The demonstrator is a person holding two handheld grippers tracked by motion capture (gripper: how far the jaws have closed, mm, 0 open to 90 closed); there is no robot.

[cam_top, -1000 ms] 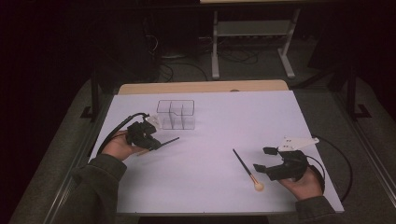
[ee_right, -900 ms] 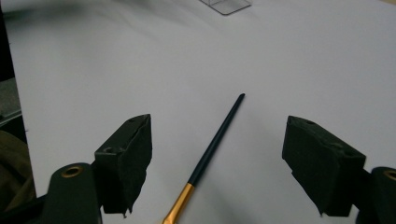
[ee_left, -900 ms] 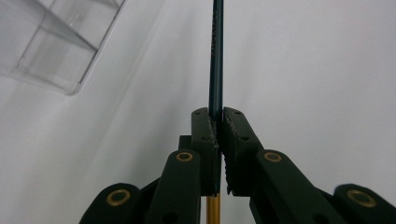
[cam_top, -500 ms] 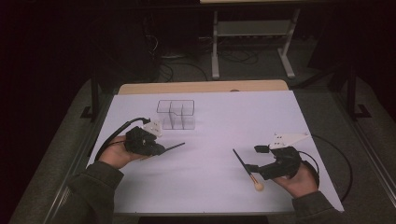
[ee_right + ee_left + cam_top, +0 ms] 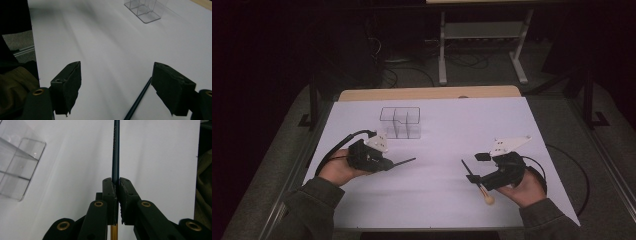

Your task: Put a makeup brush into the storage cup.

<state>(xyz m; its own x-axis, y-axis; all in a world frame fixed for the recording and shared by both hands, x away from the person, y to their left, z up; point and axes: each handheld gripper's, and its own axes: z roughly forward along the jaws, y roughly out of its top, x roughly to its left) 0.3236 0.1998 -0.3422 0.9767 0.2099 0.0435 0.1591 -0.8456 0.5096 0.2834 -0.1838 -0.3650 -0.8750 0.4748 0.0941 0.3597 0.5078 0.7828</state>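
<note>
The left hand-held gripper (image 5: 388,163) clamps a dark brush handle (image 5: 116,150); the right hand-held gripper (image 5: 477,169) is spread wide above a second brush (image 5: 477,181) on the table (image 5: 452,125).

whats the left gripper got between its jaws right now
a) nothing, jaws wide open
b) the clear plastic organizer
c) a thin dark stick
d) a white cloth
c, because in the left gripper view the jaws of the left gripper are closed on a thin dark stick that runs straight out ahead of them, while the clear organizer stands apart on the table.
</note>
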